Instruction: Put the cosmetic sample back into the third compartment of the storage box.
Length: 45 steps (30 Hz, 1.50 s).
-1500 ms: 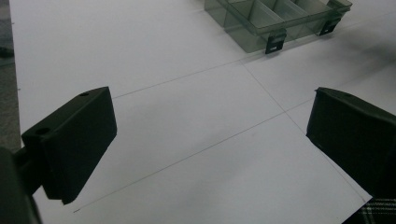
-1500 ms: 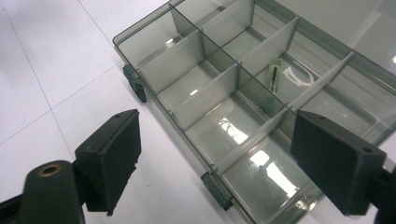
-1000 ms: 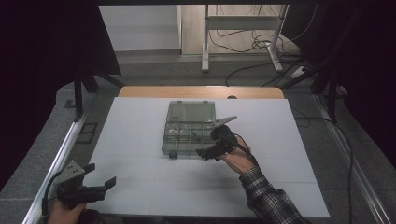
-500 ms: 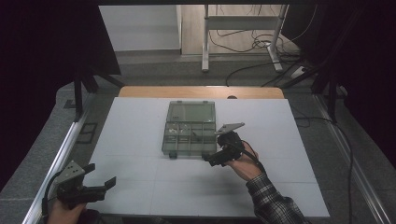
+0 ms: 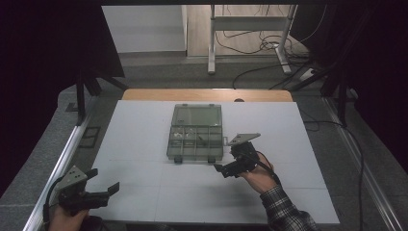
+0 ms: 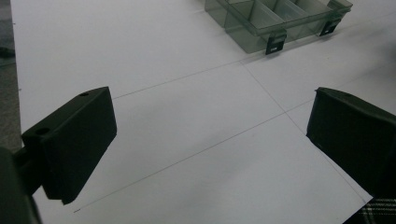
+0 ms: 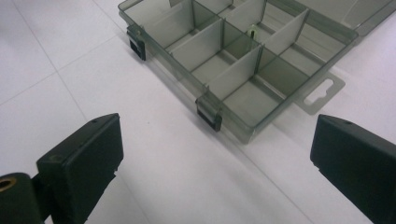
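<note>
Organizer box (image 5: 196, 137) sat mid-frame, lid open; we figured light, stiff, slick plastic, best grabbed by front latch (image 7: 209, 113). Right gripper (image 5: 226, 169) had just widened, empty; left gripper (image 5: 102, 189) open, empty.

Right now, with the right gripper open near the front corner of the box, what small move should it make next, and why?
Probably pause the right gripper clear of the compartment box. Its jaws have just been opening, stand wide with nothing between them, and sit apart from the box's front latch. The lid lies open, so I see nothing nearby left to grip.
</note>
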{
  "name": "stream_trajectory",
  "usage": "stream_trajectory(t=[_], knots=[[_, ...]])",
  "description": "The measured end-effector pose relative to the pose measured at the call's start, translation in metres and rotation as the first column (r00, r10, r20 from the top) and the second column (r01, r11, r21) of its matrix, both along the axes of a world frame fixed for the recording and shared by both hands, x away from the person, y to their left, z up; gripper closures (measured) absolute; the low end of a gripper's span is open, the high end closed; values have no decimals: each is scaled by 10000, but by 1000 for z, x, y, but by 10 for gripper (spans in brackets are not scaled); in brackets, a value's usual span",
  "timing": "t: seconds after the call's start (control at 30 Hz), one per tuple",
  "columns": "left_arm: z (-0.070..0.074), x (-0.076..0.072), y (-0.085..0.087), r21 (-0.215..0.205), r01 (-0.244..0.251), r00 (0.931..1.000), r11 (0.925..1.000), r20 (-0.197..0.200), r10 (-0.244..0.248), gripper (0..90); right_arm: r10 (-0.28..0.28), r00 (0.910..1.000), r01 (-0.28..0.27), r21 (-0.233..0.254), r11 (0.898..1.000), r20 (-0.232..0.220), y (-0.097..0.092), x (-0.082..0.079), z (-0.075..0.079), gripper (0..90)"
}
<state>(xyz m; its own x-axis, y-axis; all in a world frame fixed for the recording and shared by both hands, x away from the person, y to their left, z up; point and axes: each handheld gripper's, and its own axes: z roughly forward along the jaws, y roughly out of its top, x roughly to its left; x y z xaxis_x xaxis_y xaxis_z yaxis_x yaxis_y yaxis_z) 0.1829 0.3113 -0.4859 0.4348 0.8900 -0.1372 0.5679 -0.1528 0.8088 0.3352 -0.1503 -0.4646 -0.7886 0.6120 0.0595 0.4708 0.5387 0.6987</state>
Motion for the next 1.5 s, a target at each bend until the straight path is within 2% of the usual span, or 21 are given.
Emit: stream_trajectory(t=[0.17,0.37,0.6,1.03,1.2,1.37,1.5], knots=[[0,0,0,-1,-2,10000,10000,2,2,19,-24,10000,25,-122,9999,28,-7,-6,1,26],[0,0,0,7,-3,10000,10000,9,3,19,-149,9998,150,-55,9999,143,-19,-15,4,26],[0,0,0,-12,-15,10000,10000,3,15,19,-318,9994,307,702,9971,151,-35,-25,7,0],[0,0,0,2,-18,10000,10000,1,18,19,-611,9981,607,518,9968,48,-61,-41,7,0],[0,0,0,-3,-18,10000,10000,-4,18,19,-720,9973,709,602,9957,158,-72,-48,7,0],[0,0,0,2,-23,10000,10000,-4,23,19,-748,9972,747,697,9948,-11,-84,-54,8,7],[0,0,0,2,-32,10000,10000,-2,32,19,-1055,9944,1042,880,9907,105,-94,-62,10,11]])
